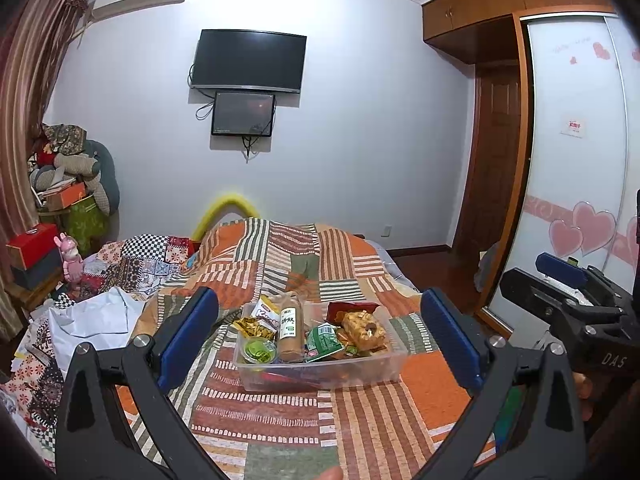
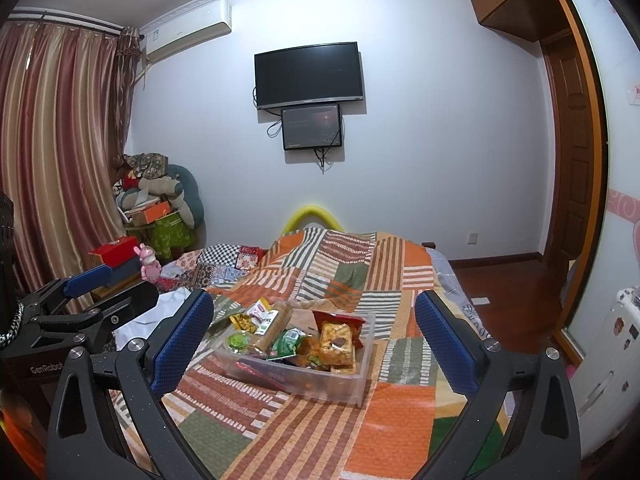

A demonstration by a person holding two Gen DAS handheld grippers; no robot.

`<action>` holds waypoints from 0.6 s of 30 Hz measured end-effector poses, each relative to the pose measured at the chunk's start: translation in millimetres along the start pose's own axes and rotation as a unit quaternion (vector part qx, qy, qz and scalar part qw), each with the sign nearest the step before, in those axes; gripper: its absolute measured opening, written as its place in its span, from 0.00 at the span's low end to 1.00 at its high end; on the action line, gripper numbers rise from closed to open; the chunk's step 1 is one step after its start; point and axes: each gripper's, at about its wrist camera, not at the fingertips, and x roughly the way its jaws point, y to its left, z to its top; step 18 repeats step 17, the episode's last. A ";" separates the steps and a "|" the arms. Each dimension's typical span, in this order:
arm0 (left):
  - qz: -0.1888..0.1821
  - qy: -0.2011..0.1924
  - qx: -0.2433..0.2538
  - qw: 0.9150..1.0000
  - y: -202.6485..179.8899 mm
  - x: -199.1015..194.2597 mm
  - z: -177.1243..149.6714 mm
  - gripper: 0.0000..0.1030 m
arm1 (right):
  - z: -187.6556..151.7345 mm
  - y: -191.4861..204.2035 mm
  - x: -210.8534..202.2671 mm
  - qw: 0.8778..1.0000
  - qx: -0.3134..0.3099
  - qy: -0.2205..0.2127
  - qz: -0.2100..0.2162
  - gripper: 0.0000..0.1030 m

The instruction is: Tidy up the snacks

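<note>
One clear plastic bin (image 1: 320, 372) of snacks sits on the patchwork-quilted bed (image 1: 360, 420). Both the left gripper (image 1: 320, 336) and right gripper (image 2: 314, 338) hover empty, jaws apart. Only the right view shows a white appliance (image 2: 612, 360); one brown bottle (image 1: 291, 330) lies inside.
</note>
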 end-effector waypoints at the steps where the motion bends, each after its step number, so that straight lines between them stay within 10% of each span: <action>1: 0.000 0.001 -0.001 1.000 0.1 0.3 -0.2 1.00 | 0.1 0.2 -0.1 1.000 0.000 0.000 0.000 0.98; 18: -0.008 0.001 0.002 1.000 -4.9 0.8 -1.5 1.00 | -0.9 1.0 0.0 1.000 0.003 0.002 0.002 0.98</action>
